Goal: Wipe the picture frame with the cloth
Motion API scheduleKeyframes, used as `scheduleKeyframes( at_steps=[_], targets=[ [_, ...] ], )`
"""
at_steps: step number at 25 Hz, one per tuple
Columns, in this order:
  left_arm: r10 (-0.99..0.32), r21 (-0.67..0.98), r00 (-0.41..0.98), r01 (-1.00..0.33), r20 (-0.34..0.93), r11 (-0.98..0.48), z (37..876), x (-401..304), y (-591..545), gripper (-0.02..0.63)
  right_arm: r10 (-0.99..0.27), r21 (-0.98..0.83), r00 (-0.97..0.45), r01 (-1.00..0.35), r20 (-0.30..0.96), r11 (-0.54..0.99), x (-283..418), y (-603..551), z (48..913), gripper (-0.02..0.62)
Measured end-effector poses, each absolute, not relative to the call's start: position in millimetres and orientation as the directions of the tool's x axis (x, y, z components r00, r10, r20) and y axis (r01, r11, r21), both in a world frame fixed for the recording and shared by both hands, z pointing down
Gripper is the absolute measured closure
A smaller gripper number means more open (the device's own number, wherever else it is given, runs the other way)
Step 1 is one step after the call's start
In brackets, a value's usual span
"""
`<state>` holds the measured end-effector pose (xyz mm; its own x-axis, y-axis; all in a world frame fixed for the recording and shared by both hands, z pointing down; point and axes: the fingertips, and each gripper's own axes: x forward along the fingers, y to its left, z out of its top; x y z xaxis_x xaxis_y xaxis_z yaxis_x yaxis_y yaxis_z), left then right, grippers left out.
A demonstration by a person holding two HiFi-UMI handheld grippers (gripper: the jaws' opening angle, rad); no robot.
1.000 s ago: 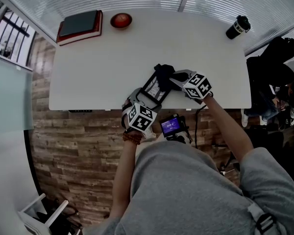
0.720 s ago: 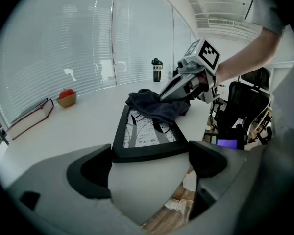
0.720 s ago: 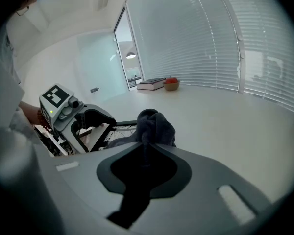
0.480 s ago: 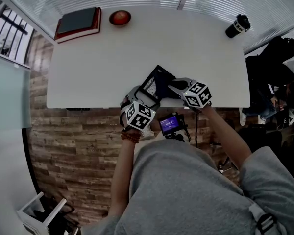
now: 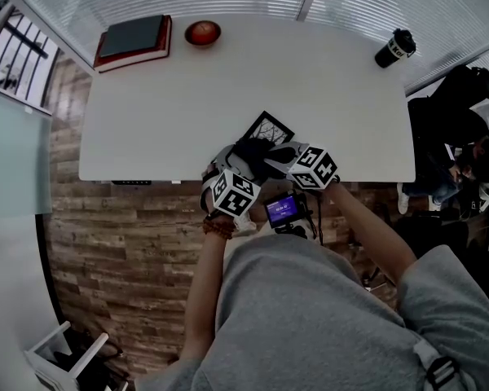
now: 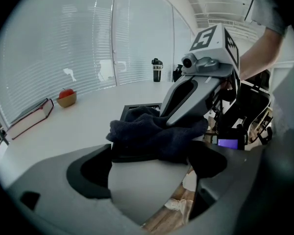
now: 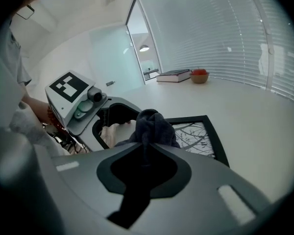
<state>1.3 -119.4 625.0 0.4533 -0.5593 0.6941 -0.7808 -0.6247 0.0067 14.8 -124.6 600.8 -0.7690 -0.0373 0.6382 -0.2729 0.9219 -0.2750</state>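
The picture frame [image 5: 270,127] lies flat on the white table [image 5: 171,96], at the middle of the near edge, turned at an angle. Only its far end shows bare; the tree print behind the glass is readable there.

The dark cloth [image 5: 249,150] now covers the near half of the frame. One second ago it sat bunched on the far end. Half a second ago it was at mid-frame. The stroke therefore runs far to near, along the length of the frame.

My right tongs [image 7: 148,148] are pressed together on the cloth, with a wad of it standing up out of the jaws. They have come near and left with the stroke, and now lie close beside my left tongs [image 6: 148,163].

My left tongs have not shifted. Their jaws stand apart by the width of the frame, with its near end between them. I judge that they pinch the frame and steady it, though the cloth hides the right pad's contact.

Judgement: one pass over the glass is nearly complete. The far end is already covered by the stroke. The near end, under and around my left jaws, is the part hardest to reach.

Further out, well clear of the work, a book [image 5: 133,41] and a small bowl [image 5: 202,32] stand at the far left. A dark bottle [image 5: 394,47] stands at the far right.
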Motion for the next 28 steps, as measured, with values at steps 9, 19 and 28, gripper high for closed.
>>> scheduleKeyframes(
  at_steps=[9,19,28],
  targets=[
    [-0.553,0.011,0.454,-0.78,0.698,-0.626,626.4,4.6,-120.1,0.104,0.091,-0.398,-0.763,-0.228,0.64,0.889,0.8,-116.4,601.2,0.548],
    [-0.552,0.01,0.455,-0.778,0.699,-0.629,627.1,1.2,-119.8,0.104,0.133,-0.407,-0.769,-0.176,0.625,0.896,-21.2,-103.1,595.5,0.546],
    [-0.552,0.012,0.485,-0.759,0.678,-0.651,622.5,8.6,-112.2,0.097,-0.014,-0.6,-0.982,-0.127,0.189,0.79,-0.5,-134.0,510.6,0.54]
  ],
)
